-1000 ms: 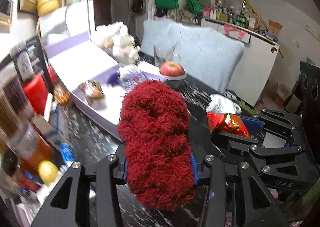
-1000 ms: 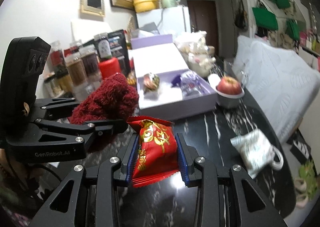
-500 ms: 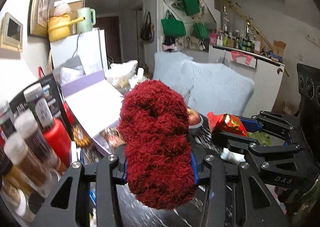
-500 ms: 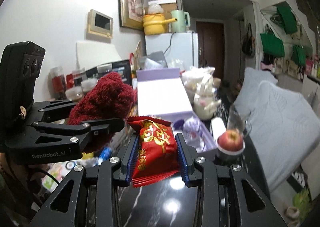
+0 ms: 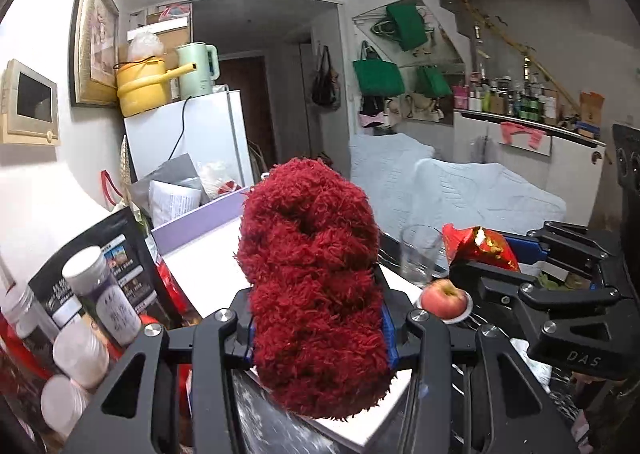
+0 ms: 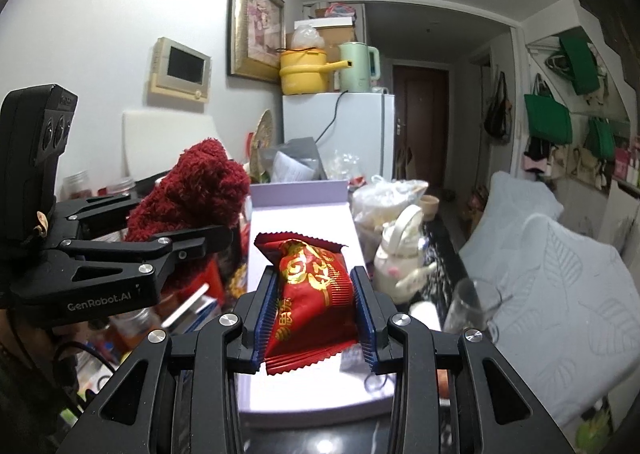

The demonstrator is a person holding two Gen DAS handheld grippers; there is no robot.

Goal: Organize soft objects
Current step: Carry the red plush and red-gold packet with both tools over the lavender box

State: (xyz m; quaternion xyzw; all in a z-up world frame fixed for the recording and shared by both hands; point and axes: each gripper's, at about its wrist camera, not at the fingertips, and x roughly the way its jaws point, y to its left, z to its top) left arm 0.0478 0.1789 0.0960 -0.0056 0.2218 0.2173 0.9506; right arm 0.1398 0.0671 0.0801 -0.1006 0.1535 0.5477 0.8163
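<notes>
Both grippers have risen: left gripper [image 5: 318, 330] clamps the red fluffy bundle [image 5: 312, 286], right gripper [image 6: 316, 318] clamps the red snack packet [image 6: 312, 294].

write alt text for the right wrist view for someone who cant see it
The right gripper is shut on a red snack packet above a lavender box. To its left, the left gripper holds a fuzzy red object; a white fridge stands behind.

Bright ceiling-lamp glare, fisheye-bent dark edges, slight foreground blur.
</notes>
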